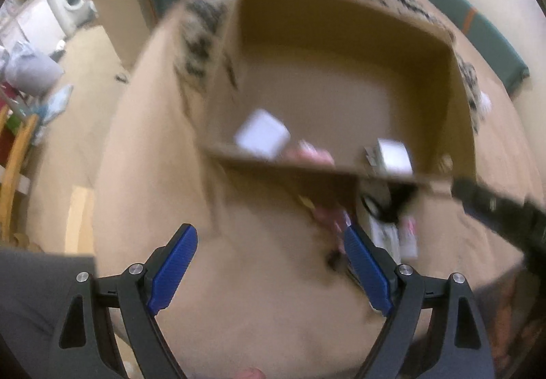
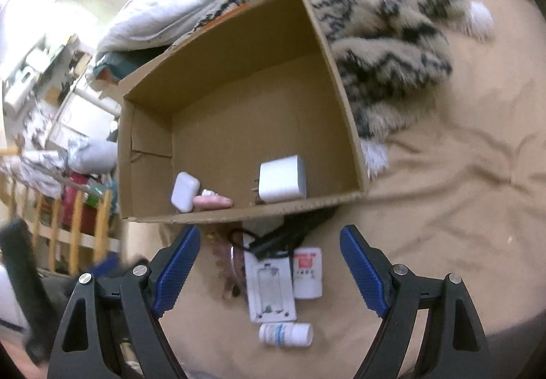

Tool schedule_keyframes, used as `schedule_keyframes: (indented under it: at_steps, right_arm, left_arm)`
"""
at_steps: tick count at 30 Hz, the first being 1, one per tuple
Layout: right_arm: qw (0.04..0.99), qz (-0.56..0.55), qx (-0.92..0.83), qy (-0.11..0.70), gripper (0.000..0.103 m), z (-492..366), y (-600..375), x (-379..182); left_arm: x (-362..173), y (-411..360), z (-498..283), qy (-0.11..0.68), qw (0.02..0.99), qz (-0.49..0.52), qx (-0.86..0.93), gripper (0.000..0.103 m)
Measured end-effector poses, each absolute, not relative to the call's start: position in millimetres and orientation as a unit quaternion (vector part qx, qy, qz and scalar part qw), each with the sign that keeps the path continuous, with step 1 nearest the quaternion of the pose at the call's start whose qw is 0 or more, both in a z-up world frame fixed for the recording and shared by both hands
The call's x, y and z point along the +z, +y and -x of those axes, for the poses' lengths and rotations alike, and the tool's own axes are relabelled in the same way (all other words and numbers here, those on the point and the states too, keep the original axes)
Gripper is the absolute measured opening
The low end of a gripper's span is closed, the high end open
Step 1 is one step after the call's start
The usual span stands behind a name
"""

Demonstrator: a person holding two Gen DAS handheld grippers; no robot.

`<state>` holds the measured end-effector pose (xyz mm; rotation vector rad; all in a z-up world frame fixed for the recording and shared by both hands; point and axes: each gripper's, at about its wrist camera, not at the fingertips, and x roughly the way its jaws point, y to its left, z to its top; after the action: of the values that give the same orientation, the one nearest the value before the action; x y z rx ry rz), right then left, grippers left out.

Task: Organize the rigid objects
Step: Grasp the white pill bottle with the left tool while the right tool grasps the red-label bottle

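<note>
Cardboard box (image 2: 239, 99) on the bed (image 2: 443, 191), holding a white charger (image 2: 281, 178), earbud case (image 2: 184, 191) and pink item (image 2: 213, 202) along its near wall | white card (image 2: 271, 287), red-labelled packet (image 2: 308, 271), small bottle (image 2: 286, 334) on the bed between the right gripper (image 2: 269, 276) fingers, untouched | right gripper wide, empty | left gripper (image 1: 271, 271) wide, empty, over bare bed short of the box

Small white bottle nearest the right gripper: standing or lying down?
Lying down. The white bottle rests on its side on the tan bedcover, outside the cardboard box.
</note>
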<state>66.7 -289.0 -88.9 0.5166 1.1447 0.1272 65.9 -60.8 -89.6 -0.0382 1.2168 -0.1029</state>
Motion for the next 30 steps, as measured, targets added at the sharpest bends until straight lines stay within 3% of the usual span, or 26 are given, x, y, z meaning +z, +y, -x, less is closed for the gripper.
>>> schedule_keyframes:
  at_steps: [6, 17, 22, 30]
  right_arm:
    - [0.807, -0.269, 0.037, 0.525, 0.089, -56.8, -309.7, -87.5]
    - [0.796, -0.300, 0.018, 0.526, 0.089, -54.9, -327.7, -93.1]
    - [0.796, -0.294, 0.020, 0.528, 0.089, -53.4, -327.3, -92.9]
    - [0.786, -0.298, 0.015, 0.542, 0.089, -57.2, -326.8, -101.3]
  left_arm:
    - [-125.3, -117.1, -29.3, 0.624, 0.776, 0.007, -0.097, 0.087]
    - [-163.4, -197.7, -17.9, 0.644, 0.755, -0.067, -0.103, 0.086]
    - [-168.6, -193.0, -20.9, 0.650, 0.752, -0.054, -0.098, 0.048]
    - [-159.1, -158.4, -20.2, 0.647, 0.752, -0.072, -0.103, 0.048]
